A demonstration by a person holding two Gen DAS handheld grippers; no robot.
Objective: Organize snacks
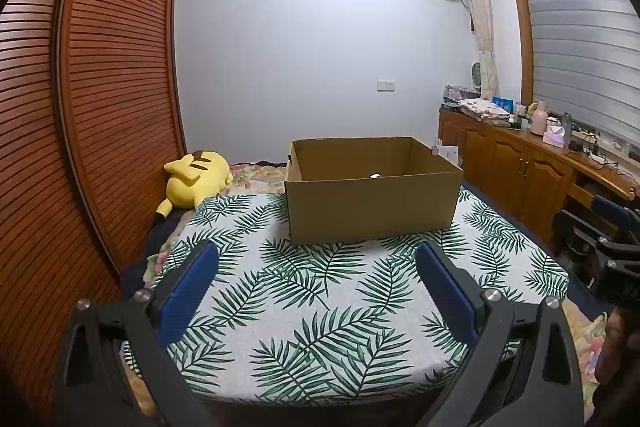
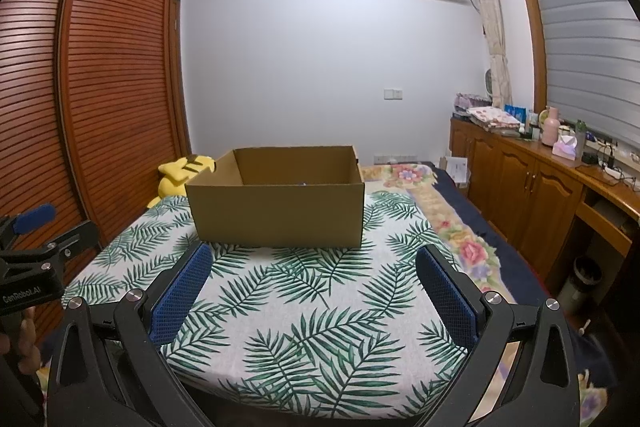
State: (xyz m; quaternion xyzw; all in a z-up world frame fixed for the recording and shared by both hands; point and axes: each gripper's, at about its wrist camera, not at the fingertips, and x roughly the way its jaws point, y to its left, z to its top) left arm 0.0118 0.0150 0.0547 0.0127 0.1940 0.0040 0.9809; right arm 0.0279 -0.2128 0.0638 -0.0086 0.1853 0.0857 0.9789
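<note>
On leaf cloth (image 1: 320,307): cardboard box (image 1: 372,207) upright, long axis crosswise, contents unclear.

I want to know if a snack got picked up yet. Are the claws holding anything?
No, nothing is held. The left claw and right claw are both open, above the leaf-patterned cloth, short of the open brown cardboard box.

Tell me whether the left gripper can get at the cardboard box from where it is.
Probably yes. The left gripper is open and empty, and only bare leaf-print cloth lies between it and the cardboard box, straight ahead. The yellow plush toy sits off to the side.
</note>
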